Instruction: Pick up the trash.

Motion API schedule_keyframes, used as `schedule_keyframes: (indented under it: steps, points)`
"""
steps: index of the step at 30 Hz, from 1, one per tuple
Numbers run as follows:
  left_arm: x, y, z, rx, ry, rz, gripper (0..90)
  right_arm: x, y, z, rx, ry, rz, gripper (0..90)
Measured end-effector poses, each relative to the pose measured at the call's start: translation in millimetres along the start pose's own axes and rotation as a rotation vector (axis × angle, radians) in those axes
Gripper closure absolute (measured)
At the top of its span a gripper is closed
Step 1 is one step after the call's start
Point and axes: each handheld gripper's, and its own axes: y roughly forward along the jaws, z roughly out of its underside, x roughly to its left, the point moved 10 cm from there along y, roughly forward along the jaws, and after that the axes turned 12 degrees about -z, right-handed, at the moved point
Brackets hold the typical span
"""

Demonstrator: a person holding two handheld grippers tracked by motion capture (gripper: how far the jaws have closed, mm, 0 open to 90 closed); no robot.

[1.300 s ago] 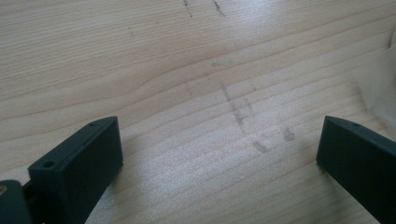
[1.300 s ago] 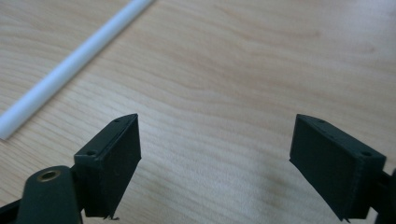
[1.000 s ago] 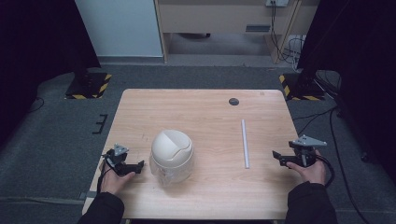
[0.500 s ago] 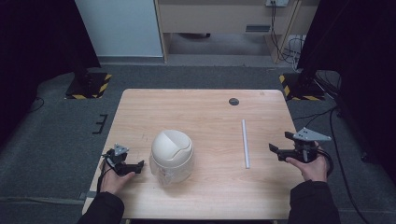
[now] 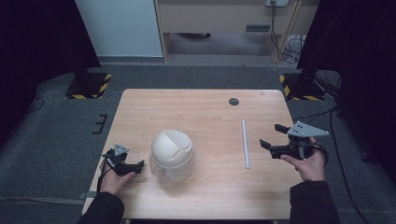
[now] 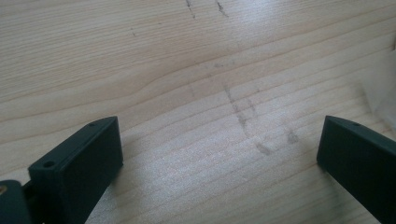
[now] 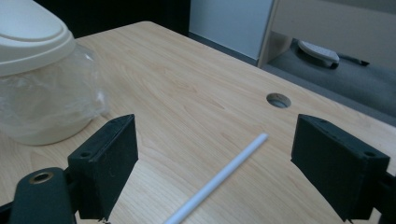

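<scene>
A cream bin with a domed swing lid (image 5: 172,150) stands on the wooden table (image 5: 201,112), a clear plastic liner bunched around its lower half (image 7: 56,100). A thin white rod (image 5: 244,143) lies to its right, running front to back (image 7: 219,175). My right gripper (image 5: 272,136) is raised just right of the rod, open, jaws pointing left with nothing between them (image 7: 212,168). My left gripper (image 5: 139,164) rests low near the table's front left, open and empty, its jaws over bare wood (image 6: 219,154) beside the bin.
A round cable hole (image 5: 233,101) sits near the table's far edge (image 7: 279,100). Grey carpet surrounds the table. Black stands with yellow-striped bases (image 5: 88,84) flank the far corners, and cables (image 5: 285,42) hang at the back right.
My right gripper has lifted and moved slightly away from me, staying open. The left gripper, the bin and the rod have not moved.
</scene>
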Motion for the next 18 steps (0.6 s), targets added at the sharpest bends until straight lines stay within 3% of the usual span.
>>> schedule_keyframes:
  steps: [11, 18]
  points:
    - [0.0, 0.0, 0.0, 0.0, 0.0, 0.0, 0.0, 20.1, 1.0, -38.6, -0.067, -0.056, -0.043, 15.3]
    - [0.0, 0.0, 0.0, 0.0, 0.0, 0.0, 0.0, 28.8, 8.6, -54.9, -0.068, -0.087, -0.062, 15.3]
